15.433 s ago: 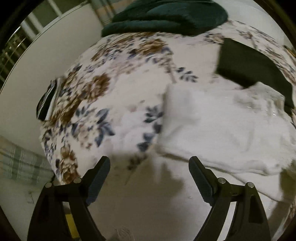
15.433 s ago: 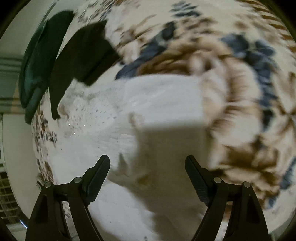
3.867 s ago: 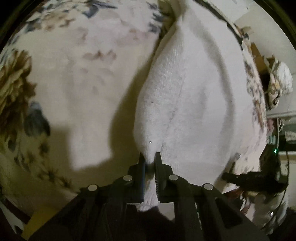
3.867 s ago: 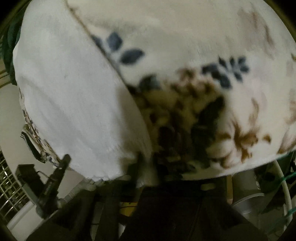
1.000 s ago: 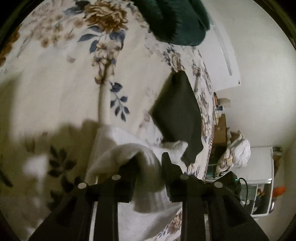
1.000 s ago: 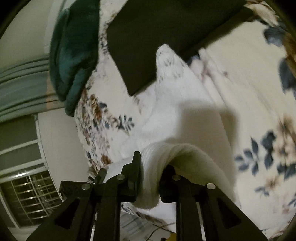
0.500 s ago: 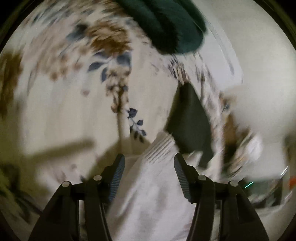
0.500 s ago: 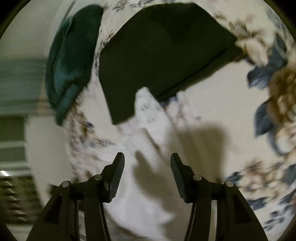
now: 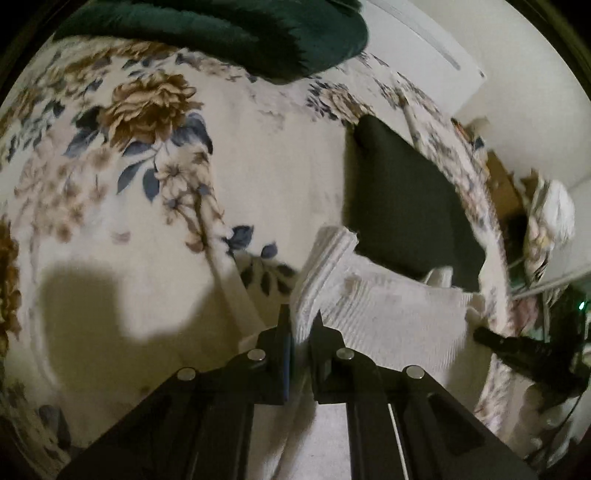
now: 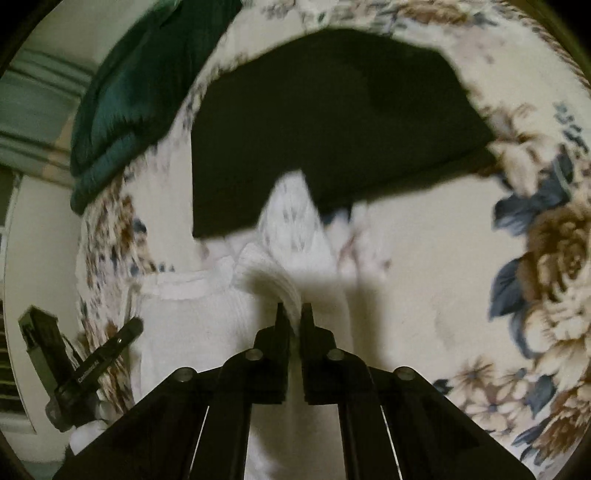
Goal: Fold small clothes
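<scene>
Both tongs reclamped: left gripper (image 9: 300, 325) and right gripper (image 10: 290, 317) pinch white garment (image 9: 388, 314) folds ahead, readying another fold.

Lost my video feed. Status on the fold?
Left gripper and right gripper both shut on white garment. Garment's far end touches black folded cloth. Nothing else close.

1. White garment (image 9: 388, 317) is a ribbed knit, soft and matt, a bit fuzzy.
2. Bedspread (image 9: 258, 173) looks like plush printed cloth, floral, no shine.
3. Black folded cloth (image 10: 332, 122) is flat, smooth, totally matt.
4. Dark green blanket (image 9: 236, 26) has a thick velvety pile.
5. Both grippers, left (image 9: 300, 325) and right (image 10: 290, 317), are matt black plastic with shiny metal pins.
</scene>
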